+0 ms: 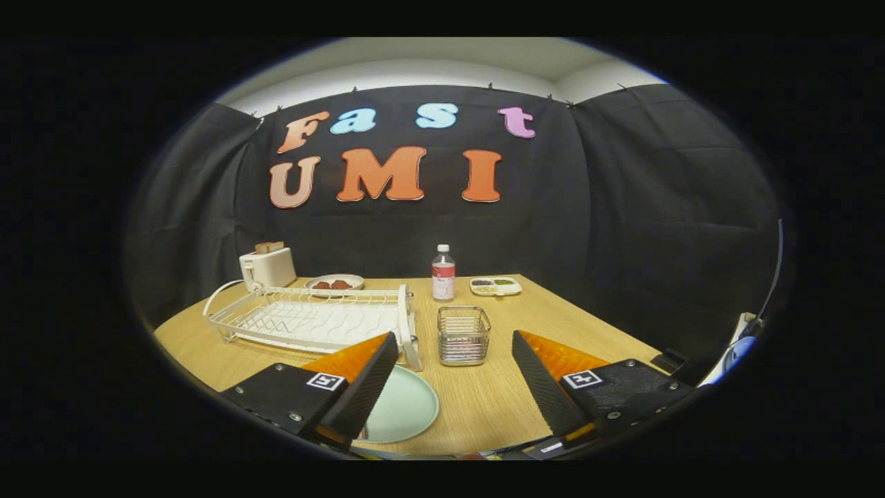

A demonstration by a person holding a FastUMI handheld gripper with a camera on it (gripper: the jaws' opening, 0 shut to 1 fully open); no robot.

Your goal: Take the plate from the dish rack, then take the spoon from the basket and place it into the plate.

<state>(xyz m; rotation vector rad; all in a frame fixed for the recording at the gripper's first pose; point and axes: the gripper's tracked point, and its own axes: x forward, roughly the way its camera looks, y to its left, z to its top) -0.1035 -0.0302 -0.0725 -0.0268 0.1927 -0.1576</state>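
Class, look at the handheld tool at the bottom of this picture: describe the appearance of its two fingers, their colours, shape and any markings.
The tool has two wedge-shaped fingers with dark, finely textured inner pads and bright orange outer faces. Each sits on a black block with small screws and a white square tag bearing a black pattern. They stand apart, holding nothing.

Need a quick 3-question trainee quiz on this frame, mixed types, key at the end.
1. True or false: the pale green round plate lies flat on the wooden table, out of the white wire dish rack.
2. The small metal wire basket stands: A) inside the rack, B) beyond the open gripper, between rack and right finger, C) on the plate.
3. Fill in: the clear bottle with a white cap stands ___ the basket.

Key: 1 true; 2 B; 3 behind.
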